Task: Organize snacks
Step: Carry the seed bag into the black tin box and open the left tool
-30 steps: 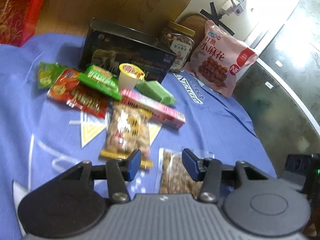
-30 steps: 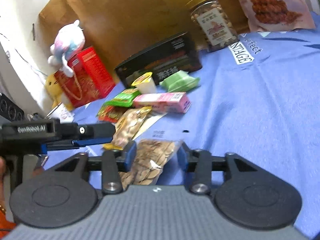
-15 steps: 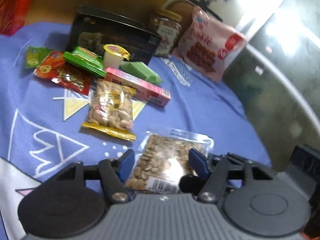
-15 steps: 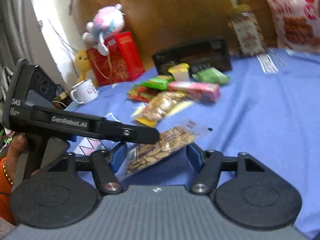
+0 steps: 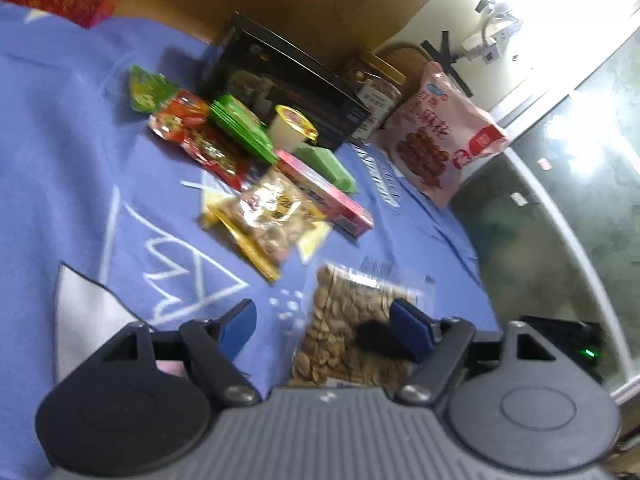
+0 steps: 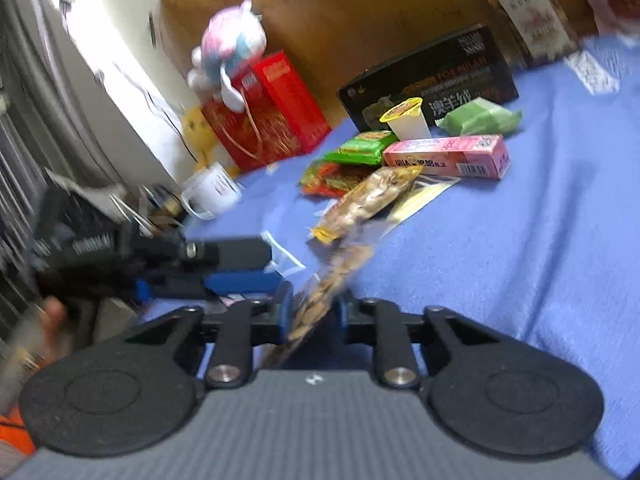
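Observation:
A clear bag of nuts (image 5: 348, 304) lies at the near edge of the blue cloth. My right gripper (image 6: 312, 308) has it turned on edge (image 6: 332, 276). Its jaws are closing, and the blue pads press on both sides of the bag. One dark right fingertip (image 5: 376, 340) shows on the bag in the left wrist view. My left gripper (image 5: 322, 320) is open; its right pad sits at the bag's edge and its left pad is over bare cloth. In the right wrist view the left gripper (image 6: 256, 266) sits just left of the bag.
Beyond lie a yellow peanut pack (image 5: 272, 216), a pink box (image 5: 328, 196), a green packet (image 5: 328, 164), a jelly cup (image 5: 292, 130), red and green packets (image 5: 196, 136), a black box (image 5: 280, 84), a nut jar (image 5: 376, 92) and a big pink bag (image 5: 440, 140). A mug (image 6: 212, 194) and a red gift bag (image 6: 264, 116) stand far left.
My left gripper's jaws spread and let the nut bag go. My right gripper's jaws closed on the bag and tipped it up on edge. Both views swung.

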`<act>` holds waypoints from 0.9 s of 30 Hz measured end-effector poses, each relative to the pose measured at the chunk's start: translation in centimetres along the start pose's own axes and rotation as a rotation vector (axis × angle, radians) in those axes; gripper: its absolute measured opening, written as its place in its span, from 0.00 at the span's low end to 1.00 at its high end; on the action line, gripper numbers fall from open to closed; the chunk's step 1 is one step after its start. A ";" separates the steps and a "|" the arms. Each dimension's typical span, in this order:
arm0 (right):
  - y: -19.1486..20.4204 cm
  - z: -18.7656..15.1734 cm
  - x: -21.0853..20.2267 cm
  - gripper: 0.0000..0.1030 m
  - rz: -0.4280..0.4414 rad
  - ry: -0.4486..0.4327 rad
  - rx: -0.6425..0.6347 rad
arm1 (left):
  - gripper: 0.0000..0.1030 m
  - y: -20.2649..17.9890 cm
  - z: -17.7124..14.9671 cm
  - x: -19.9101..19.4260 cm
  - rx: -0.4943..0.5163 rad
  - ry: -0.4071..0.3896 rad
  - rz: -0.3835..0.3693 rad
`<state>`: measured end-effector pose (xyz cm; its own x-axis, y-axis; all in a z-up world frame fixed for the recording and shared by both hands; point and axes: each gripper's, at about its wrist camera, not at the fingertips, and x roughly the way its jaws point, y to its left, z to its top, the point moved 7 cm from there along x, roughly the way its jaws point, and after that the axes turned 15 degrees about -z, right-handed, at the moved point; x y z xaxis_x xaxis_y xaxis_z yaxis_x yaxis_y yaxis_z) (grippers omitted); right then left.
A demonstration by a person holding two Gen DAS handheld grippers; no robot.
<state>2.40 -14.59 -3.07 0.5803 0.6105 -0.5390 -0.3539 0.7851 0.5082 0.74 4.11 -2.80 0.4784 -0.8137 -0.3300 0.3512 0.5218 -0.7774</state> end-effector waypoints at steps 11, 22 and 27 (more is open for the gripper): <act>-2.3 4.5 1.5 0.13 0.174 0.016 0.317 | 0.68 -1.2 3.0 0.5 0.001 -0.088 -0.022; -2.2 8.0 2.3 0.14 0.371 0.076 0.492 | 0.36 -2.0 7.0 2.1 0.006 -0.031 -0.076; -1.1 13.9 3.6 0.18 0.248 0.020 0.362 | 0.34 -3.2 13.8 3.3 0.135 -0.058 -0.021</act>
<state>15.06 -14.72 3.82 0.4948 0.7804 -0.3822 -0.1984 0.5297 0.8246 12.33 3.33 5.97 0.5141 -0.8108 -0.2798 0.4651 0.5377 -0.7033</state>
